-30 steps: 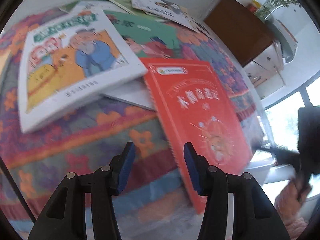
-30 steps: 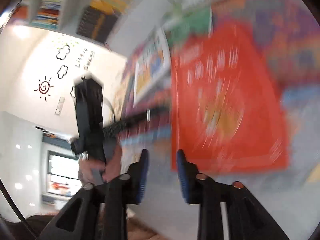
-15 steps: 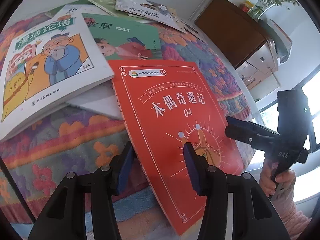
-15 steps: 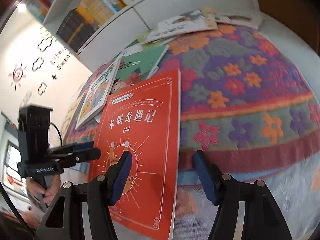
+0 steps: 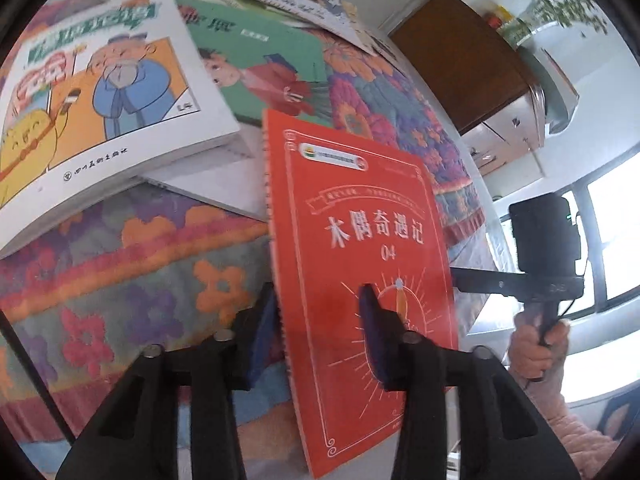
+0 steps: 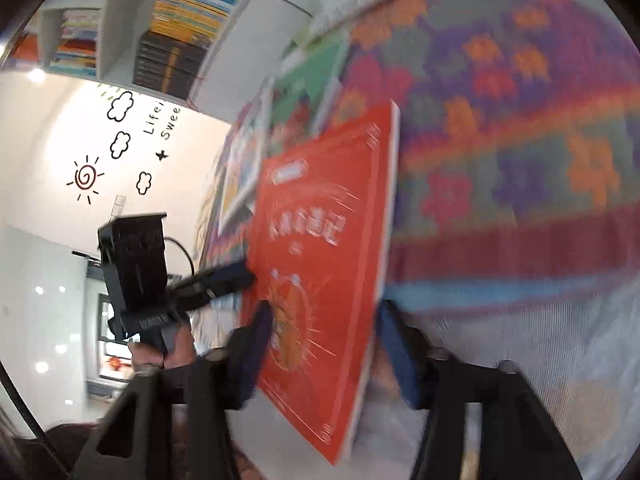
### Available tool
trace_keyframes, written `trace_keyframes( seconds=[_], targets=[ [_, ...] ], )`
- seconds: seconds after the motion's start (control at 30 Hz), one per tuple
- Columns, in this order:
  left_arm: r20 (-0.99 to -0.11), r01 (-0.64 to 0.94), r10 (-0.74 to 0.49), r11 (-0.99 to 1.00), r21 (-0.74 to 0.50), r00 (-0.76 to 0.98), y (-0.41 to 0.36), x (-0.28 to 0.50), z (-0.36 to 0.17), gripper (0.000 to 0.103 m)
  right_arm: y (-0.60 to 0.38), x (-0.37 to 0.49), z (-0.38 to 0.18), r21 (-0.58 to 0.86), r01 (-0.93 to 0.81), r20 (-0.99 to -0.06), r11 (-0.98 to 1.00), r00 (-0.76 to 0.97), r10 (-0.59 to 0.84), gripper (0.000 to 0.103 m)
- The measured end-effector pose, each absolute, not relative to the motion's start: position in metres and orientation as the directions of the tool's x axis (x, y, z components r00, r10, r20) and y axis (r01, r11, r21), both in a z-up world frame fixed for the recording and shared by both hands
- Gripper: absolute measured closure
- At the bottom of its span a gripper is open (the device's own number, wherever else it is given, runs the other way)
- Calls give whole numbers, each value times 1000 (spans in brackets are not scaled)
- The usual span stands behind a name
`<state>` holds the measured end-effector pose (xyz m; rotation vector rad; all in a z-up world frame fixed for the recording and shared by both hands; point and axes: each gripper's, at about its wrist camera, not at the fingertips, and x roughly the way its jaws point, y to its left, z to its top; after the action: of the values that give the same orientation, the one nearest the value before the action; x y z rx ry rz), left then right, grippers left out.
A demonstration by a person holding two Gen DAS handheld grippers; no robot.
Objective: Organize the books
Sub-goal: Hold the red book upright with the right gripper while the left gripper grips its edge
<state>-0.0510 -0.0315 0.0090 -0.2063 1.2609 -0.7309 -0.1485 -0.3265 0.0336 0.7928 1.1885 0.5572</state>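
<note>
Since the earlier frame the red book [image 5: 360, 248] has lifted off the flowered cloth [image 5: 132, 264] and tilted up at our near edge, both sets of jaws having just been closing on it. Our left gripper [image 5: 320, 332] clamps its near spine side; our right gripper [image 6: 324, 340] grips the opposite near edge. We judge this the pick-up step. Next we must raise it clear of the cartoon book [image 5: 100, 92] without twisting. Its long axis runs from us away, title end far.
</note>
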Motion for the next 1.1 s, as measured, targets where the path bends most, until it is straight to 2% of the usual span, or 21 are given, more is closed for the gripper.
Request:
trace_keyframes(
  seconds=[0.07,0.1,0.2,0.27,0.3,0.33,0.57,0.9,1.1],
  targets=[
    [-785,368,-610,758,-539,107,-30,-45,6,76,-334,-144,26,813,58,-569,579,290,770,78],
    [-785,370,-611,756,-540,102,-31,-43,6,76,-336,-141,23,825,74,-556,561,289,779,80],
    [-791,389,-602,757,-525,104,-36,-41,7,76,-336,-138,22,837,69,-536,543,303,788,80],
    [-794,392,-599,758,-522,101,-37,-39,7,76,-336,-140,24,825,64,-551,561,311,774,82],
    [-799,385,-594,763,-519,99,-37,-39,7,77,-333,-141,27,802,53,-579,595,315,752,88],
    [-804,381,-586,769,-513,101,-37,-38,7,78,-330,-142,31,779,44,-604,625,318,731,89],
    [-874,447,-463,819,-358,148,-54,-51,20,78,-315,-143,49,728,44,-659,684,321,681,89],
    [-862,474,-480,804,-358,162,-43,-57,33,78,-291,-143,84,645,-8,-714,764,348,607,89],
    [-850,474,-496,800,-367,178,-32,-58,46,78,-283,-139,95,647,3,-713,762,354,605,89]
  ],
)
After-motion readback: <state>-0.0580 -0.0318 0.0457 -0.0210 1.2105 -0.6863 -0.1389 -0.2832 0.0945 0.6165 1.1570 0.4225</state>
